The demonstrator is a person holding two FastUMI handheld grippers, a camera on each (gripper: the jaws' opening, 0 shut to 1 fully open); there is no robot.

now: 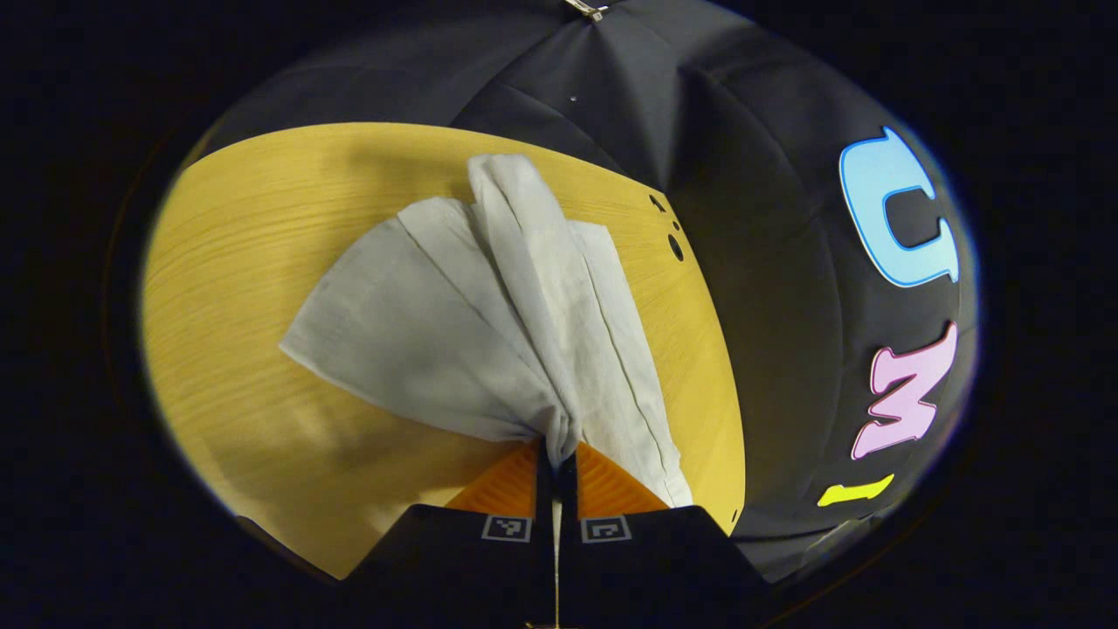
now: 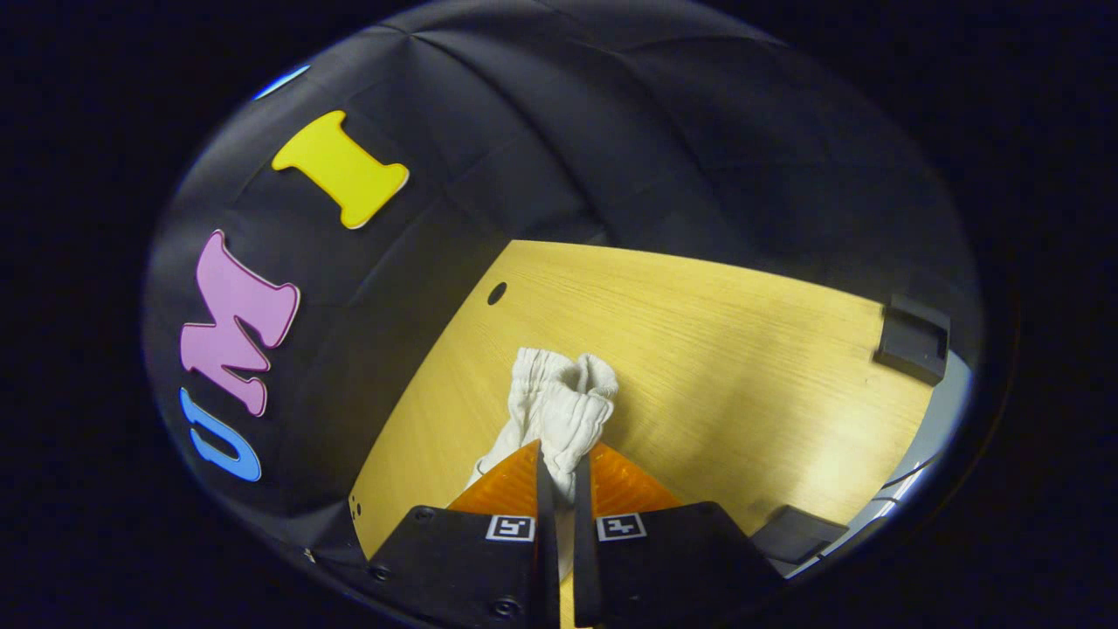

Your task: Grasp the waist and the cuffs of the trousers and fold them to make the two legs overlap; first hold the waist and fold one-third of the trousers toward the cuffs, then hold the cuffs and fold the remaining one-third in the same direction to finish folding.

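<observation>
Two grippers, both clamped onto the same pale off-white cotton trousers [image 1: 489, 323], so this looks like the first fold, the one that lays one leg over the other. In the left gripper view the left gripper [image 1: 556, 459] has its fingers pinched tight on a bunched bit of the cloth, I'd guess the cuff end, and the rest fans out away from it across the yellow wood-grain table [image 1: 244, 288], with one long fold riding up through the middle. In the right gripper view the right gripper [image 2: 559, 463] is closed on the gathered elastic waistband [image 2: 563, 384], which puffs up just past the fingertips, lifted a bit off the tabletop.

What could go wrong from here, as far as I can judge:
- both grips are on scrunched fabric, so I can't tell if each one has both layers or just one. If only one layer is caught, the legs won't line up when it's laid down
- the cloth sits near the table edge by the black cloth wall [image 1: 751, 175] in the left gripper view, so a sloppy swing could drag a leg off the side
- uneven pull between the two hands would twist that middle fold into a crease instead of a flat overlap
</observation>
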